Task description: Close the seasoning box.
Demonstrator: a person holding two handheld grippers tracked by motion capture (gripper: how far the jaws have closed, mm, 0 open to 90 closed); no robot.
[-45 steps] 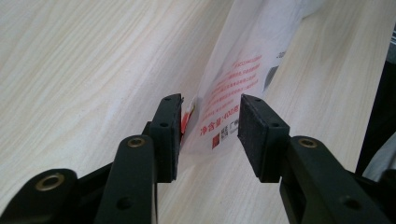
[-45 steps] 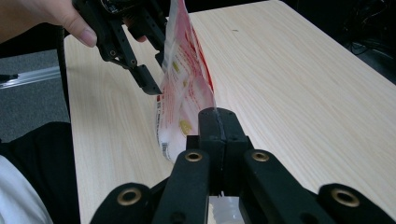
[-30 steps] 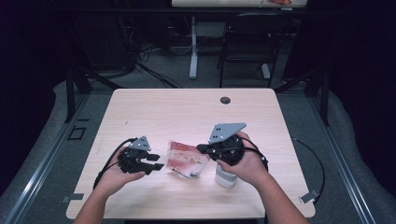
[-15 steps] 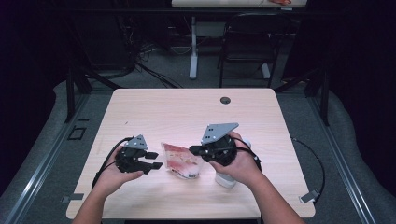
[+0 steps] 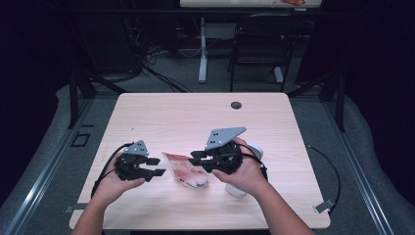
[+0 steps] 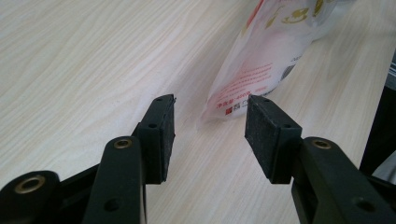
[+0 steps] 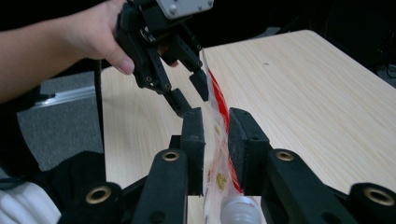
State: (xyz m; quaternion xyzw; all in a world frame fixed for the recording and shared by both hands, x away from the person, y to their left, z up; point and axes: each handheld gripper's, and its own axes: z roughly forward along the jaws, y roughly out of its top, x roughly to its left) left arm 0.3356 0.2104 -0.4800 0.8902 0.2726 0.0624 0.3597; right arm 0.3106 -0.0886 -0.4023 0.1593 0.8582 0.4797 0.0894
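Observation:
A red-and-white plastic pouch [image 5: 183, 169] lies near the table's front edge between my two grippers. My right gripper [image 5: 193, 158] points left with the pouch's edge standing between its pads. Its jaws have just been opening, and in the right gripper view [image 7: 215, 114] a thin gap shows on each side of the pouch [image 7: 211, 79]. My left gripper [image 5: 159, 166] points right and is open; its jaws have also just been opening. In the left gripper view [image 6: 212, 100] the pouch's printed corner [image 6: 266, 51] rests on the wood just ahead of the tips.
A white bottle-like thing [image 5: 236, 190] sits under my right hand, and its cap [image 7: 240, 210] is at the bottom of the right gripper view. The wooden table [image 5: 195, 117] has a dark grommet hole [image 5: 236, 105] at the back. Chairs and desk legs stand beyond it.
The right gripper's jaws have parted from the pouch, and the pouch has shifted a little to the left. The left gripper's jaws stand slightly wider. Both hands have barely moved.

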